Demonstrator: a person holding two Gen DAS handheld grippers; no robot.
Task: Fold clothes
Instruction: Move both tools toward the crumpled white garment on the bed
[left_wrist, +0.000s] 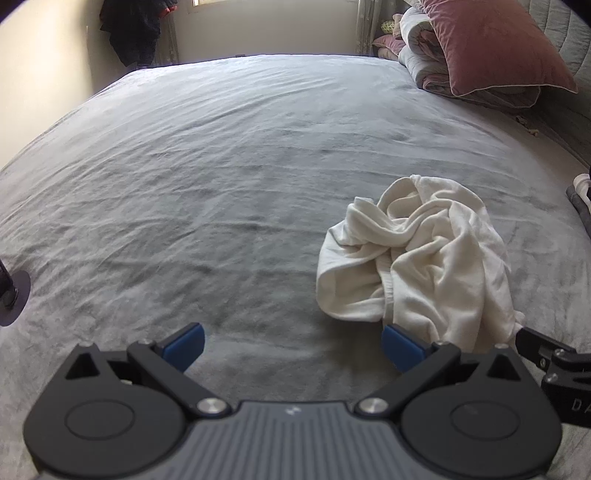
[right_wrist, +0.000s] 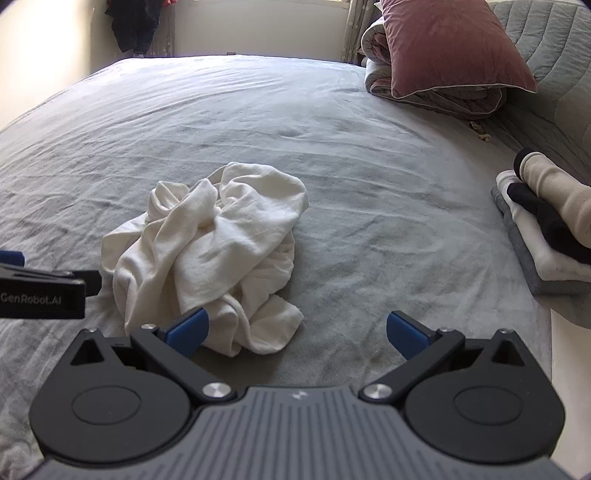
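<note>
**Crumpled white garment waits between two spread claws**

Lying in a loose heap on the grey bedspread (right_wrist: 332, 155), the white garment (right_wrist: 210, 243) is bunched and twisted, with no flat panel, sleeve or hem that can be told apart from the rest. It sits just ahead of both tools: to the right of the left gripper (left_wrist: 293, 349), whose right blue pad is close against the cloth's near edge, and to the left of the right gripper (right_wrist: 297, 334), whose left pad overlaps the garment's near folds in the right wrist view. Both claws are released, fingers wide apart, gripping nothing.

A stack of folded clothes (right_wrist: 543, 236) rests at the right edge of the bed, with rolled items on top; a pink pillow (right_wrist: 454, 48) leans on bundled bedding at the far side.

The main risk is a blind pinch. Closing on the heap as it lies would likely catch several layers at once, so that lifting drags up a knot rather than an edge. Two grips on the same fold would leave the cloth unspread. A low pinch could also snag the soft bedspread beneath, and a wide sweep rightward might topple the stack.
</note>
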